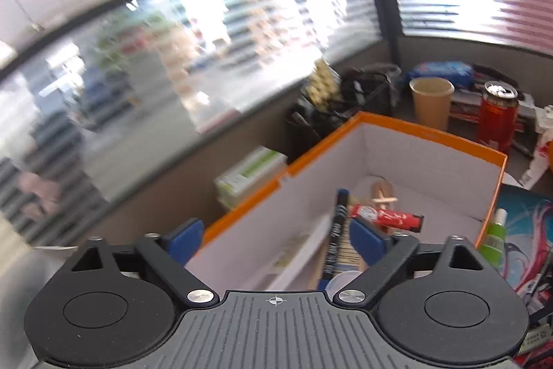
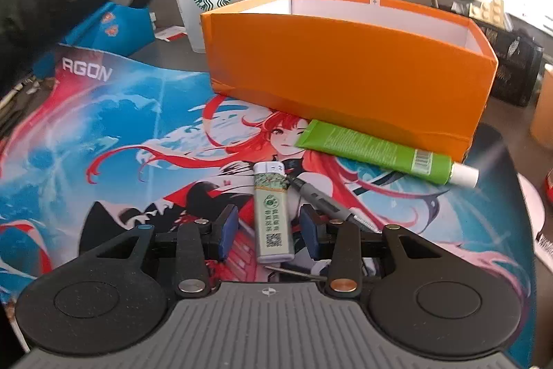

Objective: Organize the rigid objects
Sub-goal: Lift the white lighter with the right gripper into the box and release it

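Lighter (image 2: 273,211) lies between spread right gripper (image 2: 269,232) fingers, ungripped, on mat (image 2: 103,134); screwdriver (image 2: 328,201), green tube (image 2: 383,153) beside orange box (image 2: 345,71). Left gripper (image 1: 276,239) wide open, empty, above box.

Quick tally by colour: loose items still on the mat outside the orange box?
Green: 1, tube lying against the orange box
White/green: 1, lighter between the open right tongs
Grey: 1, pen-like tool
Total: 3
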Demonstrator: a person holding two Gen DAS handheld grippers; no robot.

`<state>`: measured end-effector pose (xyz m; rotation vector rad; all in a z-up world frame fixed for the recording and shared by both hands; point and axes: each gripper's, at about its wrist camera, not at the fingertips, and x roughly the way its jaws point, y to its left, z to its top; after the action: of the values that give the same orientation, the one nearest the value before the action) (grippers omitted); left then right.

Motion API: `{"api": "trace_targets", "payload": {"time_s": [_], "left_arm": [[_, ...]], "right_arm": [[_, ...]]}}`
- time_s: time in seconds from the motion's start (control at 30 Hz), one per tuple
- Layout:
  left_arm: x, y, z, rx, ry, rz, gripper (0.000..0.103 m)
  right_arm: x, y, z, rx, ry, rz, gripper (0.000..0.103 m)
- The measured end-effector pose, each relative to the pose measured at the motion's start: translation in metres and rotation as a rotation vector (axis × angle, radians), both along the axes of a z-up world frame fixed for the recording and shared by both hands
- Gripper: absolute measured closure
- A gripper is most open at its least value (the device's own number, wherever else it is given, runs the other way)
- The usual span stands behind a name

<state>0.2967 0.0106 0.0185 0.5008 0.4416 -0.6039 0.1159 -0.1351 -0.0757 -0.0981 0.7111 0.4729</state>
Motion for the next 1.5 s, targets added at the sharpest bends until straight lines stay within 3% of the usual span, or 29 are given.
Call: {"api": "trace_targets", "payload": {"time_s": [0.07, 0.13, 0.43, 0.83, 1.27, 1.33, 1.5], "left_arm": [[-0.015, 0.006, 0.005, -0.019, -0.041, 0.024, 0.003], [-0.026, 0.009, 0.009, -0.022, -0.064, 0.05, 0.002], [-0.062, 0.016, 0.019, 0.01, -0.125, 0.168, 0.001], [-0.092, 0.031, 0.014, -0.028, -0.065, 0.21, 0.001], [-0.107, 0.038, 0.006, -0.032, -0.034, 0.22, 0.0], [-0.109, 0.04, 0.003, -0.038, -0.026, 0.223, 0.0], [-0.117, 0.047, -0.007, -0.042, -0.001, 0.209, 0.0]], "right_arm": [[-0.002, 0.007, -0.001, -0.055, -0.023, 0.004, 0.068], [-0.003, 0.011, -0.001, -0.074, -0.033, 0.013, 0.081], [-0.007, 0.019, 0.002, -0.098, -0.022, 0.005, 0.082], [-0.026, 0.023, 0.017, -0.094, -0.041, 0.003, 0.082], [-0.033, 0.008, 0.069, -0.077, -0.142, -0.029, 0.09], [-0.029, 0.006, 0.07, -0.07, -0.134, -0.032, 0.095], [-0.022, 0.002, 0.057, -0.076, -0.093, -0.041, 0.094]]}}
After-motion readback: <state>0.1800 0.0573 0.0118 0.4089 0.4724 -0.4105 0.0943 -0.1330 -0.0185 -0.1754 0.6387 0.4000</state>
